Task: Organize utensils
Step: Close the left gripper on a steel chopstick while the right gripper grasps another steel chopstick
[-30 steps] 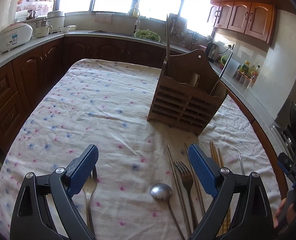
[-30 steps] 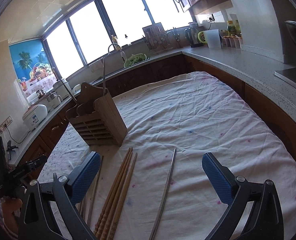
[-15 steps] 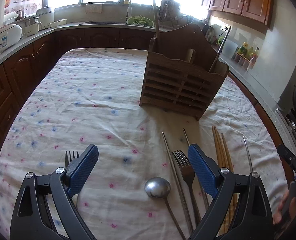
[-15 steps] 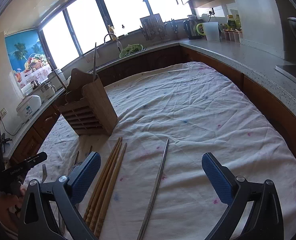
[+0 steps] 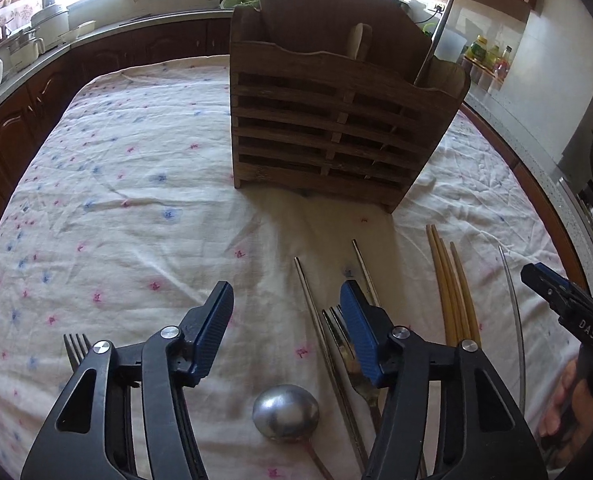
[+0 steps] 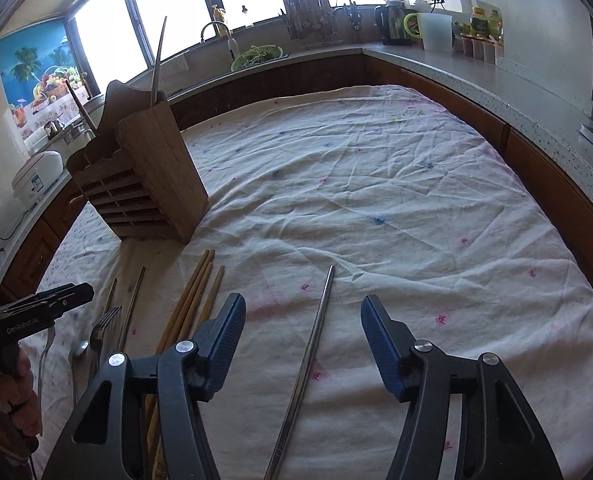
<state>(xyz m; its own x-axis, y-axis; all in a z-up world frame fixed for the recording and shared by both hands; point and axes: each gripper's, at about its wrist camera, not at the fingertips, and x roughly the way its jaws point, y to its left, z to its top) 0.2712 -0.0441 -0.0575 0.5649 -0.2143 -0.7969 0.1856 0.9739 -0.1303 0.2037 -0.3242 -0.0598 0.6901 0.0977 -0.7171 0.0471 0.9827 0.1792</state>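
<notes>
- Where the floral tablecloth (image 5: 136, 184) covers the tabletop, a lone fork (image 5: 74, 346) lies farthest left, its tines showing just beside the left gripper's (image 5: 286, 318) outer finger.
- That left gripper hangs low over the cloth with its jaws parted and nothing between them; a steel spoon (image 5: 286, 412) lies bowl-down just below the gap.
- Right of the spoon run a metal chopstick (image 5: 316, 320), a second fork (image 5: 342, 344) partly under the right blue pad, and another metal chopstick (image 5: 362, 268).
- Behind these stands the slatted wooden utensil holder (image 5: 336, 128), upright, with a few handles sticking out of its top.
- Next come the wooden chopsticks (image 5: 452, 284), bundled side by side.
- Further right lies a single metal chopstick (image 6: 310, 344), apart from the bundle, directly between the fingers of the right gripper (image 6: 302, 330).
- Its jaws stand wide apart, empty, above the cloth.
</notes>
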